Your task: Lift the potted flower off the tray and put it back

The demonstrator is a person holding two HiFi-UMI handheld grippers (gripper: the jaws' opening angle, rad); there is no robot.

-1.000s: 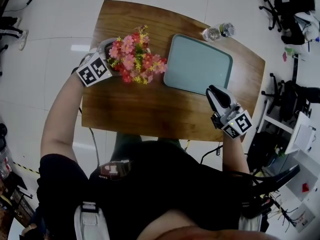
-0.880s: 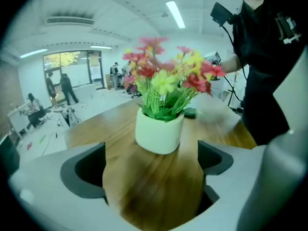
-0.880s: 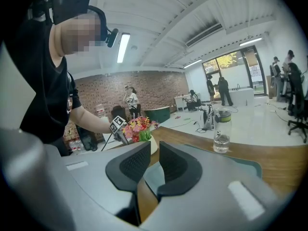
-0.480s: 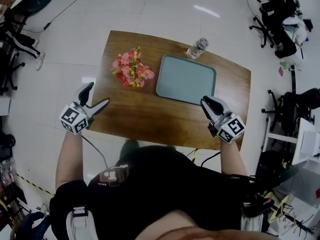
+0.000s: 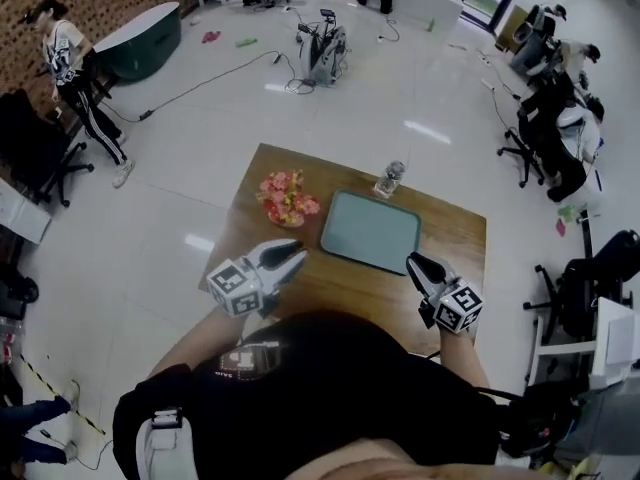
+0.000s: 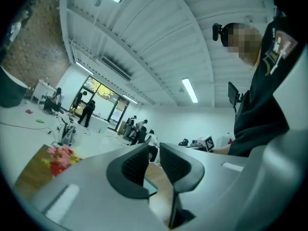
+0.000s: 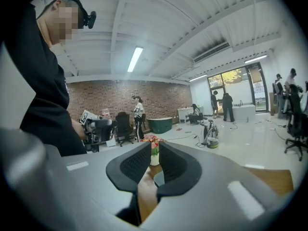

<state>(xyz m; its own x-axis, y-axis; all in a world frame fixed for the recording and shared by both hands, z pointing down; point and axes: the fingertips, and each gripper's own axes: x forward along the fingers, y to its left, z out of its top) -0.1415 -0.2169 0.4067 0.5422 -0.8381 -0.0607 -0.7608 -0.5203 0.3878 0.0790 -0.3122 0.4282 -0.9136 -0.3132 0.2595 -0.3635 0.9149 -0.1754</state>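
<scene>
The potted flower (image 5: 287,198), pink and red blooms in a pale pot, stands on the wooden table (image 5: 455,230) just left of the empty teal tray (image 5: 370,231). Both grippers hang high above the table's near edge, close to my body. My left gripper (image 5: 298,254) points towards the tray; its jaws have just been closing and now stand almost together with nothing between them (image 6: 154,150). The flower (image 6: 60,157) shows far off at its lower left. My right gripper (image 5: 412,260) is shut and empty (image 7: 155,150), with the flower (image 7: 153,141) seen past its tips.
Two clear bottles (image 5: 390,179) stand at the table's far edge behind the tray. White floor surrounds the table. Office chairs (image 5: 545,138) stand to the right, an exercise machine (image 5: 322,48) and a green tub (image 5: 140,43) further back, and people at the room's edges.
My left gripper came away from the flower pot, swung back to the table's near edge and rose, its jaws closing. My right gripper rose too. The table now looks smaller and farther below.
</scene>
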